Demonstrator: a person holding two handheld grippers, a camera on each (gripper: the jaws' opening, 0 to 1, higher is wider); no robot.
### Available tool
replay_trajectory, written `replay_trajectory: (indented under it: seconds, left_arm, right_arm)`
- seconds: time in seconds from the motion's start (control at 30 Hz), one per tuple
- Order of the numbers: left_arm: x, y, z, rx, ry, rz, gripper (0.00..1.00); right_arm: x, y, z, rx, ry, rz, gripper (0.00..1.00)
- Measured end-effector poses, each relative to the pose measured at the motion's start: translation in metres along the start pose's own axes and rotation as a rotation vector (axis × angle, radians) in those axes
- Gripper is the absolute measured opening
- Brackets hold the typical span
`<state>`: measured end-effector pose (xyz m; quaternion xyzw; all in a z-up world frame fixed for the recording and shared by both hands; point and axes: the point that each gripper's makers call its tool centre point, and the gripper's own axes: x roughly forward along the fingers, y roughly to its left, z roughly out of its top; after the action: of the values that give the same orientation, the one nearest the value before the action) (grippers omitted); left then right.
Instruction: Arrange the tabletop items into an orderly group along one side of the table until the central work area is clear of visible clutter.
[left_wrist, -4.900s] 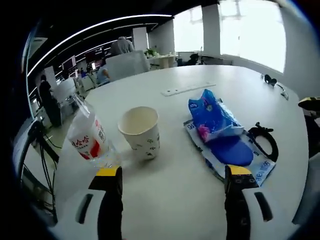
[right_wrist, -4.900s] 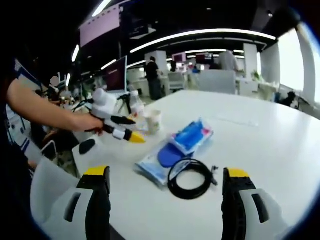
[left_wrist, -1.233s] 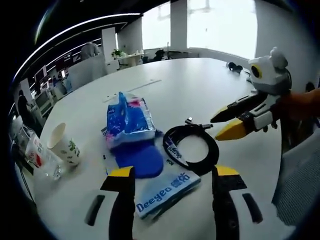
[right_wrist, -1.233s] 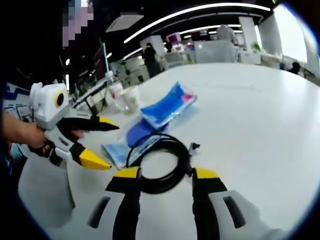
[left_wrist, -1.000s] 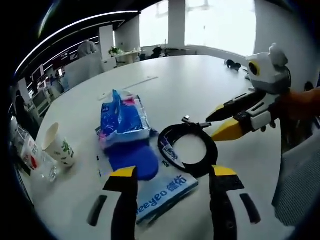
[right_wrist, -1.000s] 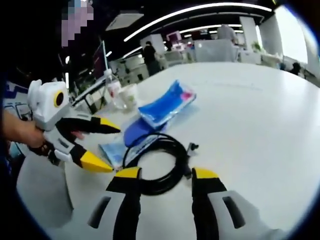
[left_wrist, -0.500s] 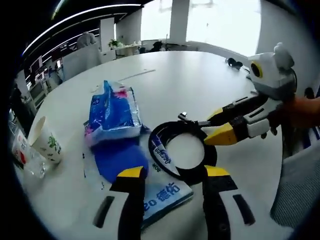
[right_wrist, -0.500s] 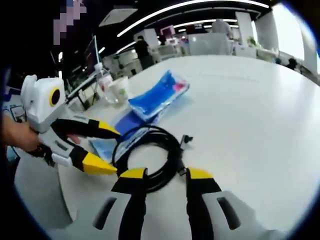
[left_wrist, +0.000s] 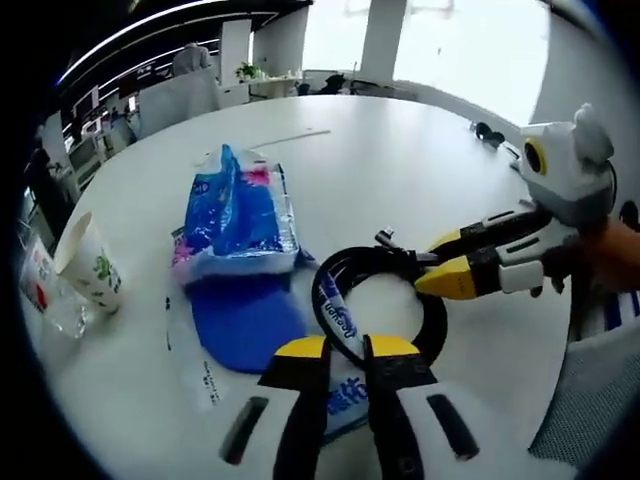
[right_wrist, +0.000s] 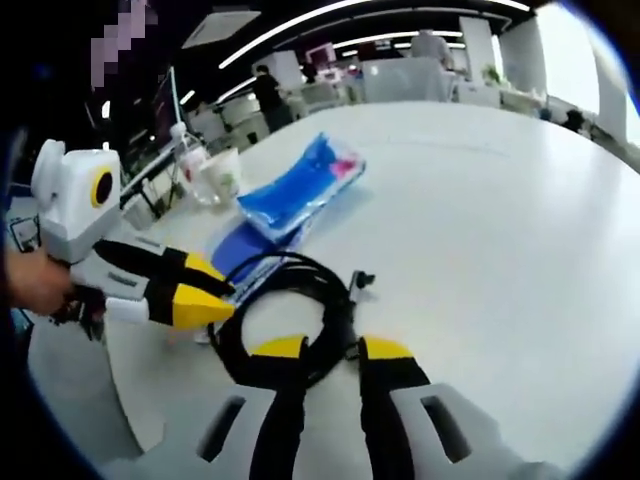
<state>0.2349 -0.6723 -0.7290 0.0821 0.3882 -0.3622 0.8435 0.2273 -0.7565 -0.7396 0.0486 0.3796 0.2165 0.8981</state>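
Gripping the near rim of a black coiled cable (left_wrist: 378, 300), the left gripper (left_wrist: 343, 349) has its two yellow-tipped jaws drawn almost together, with the cable and the corner of a flat blue-and-white printed packet (left_wrist: 215, 350) between them, as far as the left gripper view lets me judge. From the opposite side of the coil, the right gripper (right_wrist: 325, 350) has its yellow-tipped jaws closed narrowly on the cable's black loop (right_wrist: 290, 310), just beside the small plug end that sticks out toward the table's open middle. In the left gripper view the right gripper (left_wrist: 455, 262) comes in from the right, held by a person's hand, its tips at the coil's far rim.

The cable lies on the round white table (left_wrist: 390, 150) near the edge closest to the person, partly overlapping the flat packet. A puffy blue plastic bag (left_wrist: 235, 215) with a pink patch rests on the packet's far end. Toward the table's left edge stand a white paper cup (left_wrist: 88, 262) with green leaf prints and, just beside it, a clear plastic bottle (left_wrist: 40, 290) with a red-and-white label.
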Motion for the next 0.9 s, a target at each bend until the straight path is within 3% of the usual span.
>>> replay_trajectory:
  seconds: [0.1, 0.9]
  left_arm:
    - [0.0, 0.0, 0.0, -0.001, -0.003, 0.003, 0.1]
    - [0.0, -0.029, -0.002, 0.013, 0.012, -0.06, 0.08]
  right_arm:
    - [-0.003, 0.0, 0.001, 0.008, -0.002, 0.004, 0.09]
    - [-0.032, -0.01, -0.015, 0.05, 0.015, -0.005, 0.03]
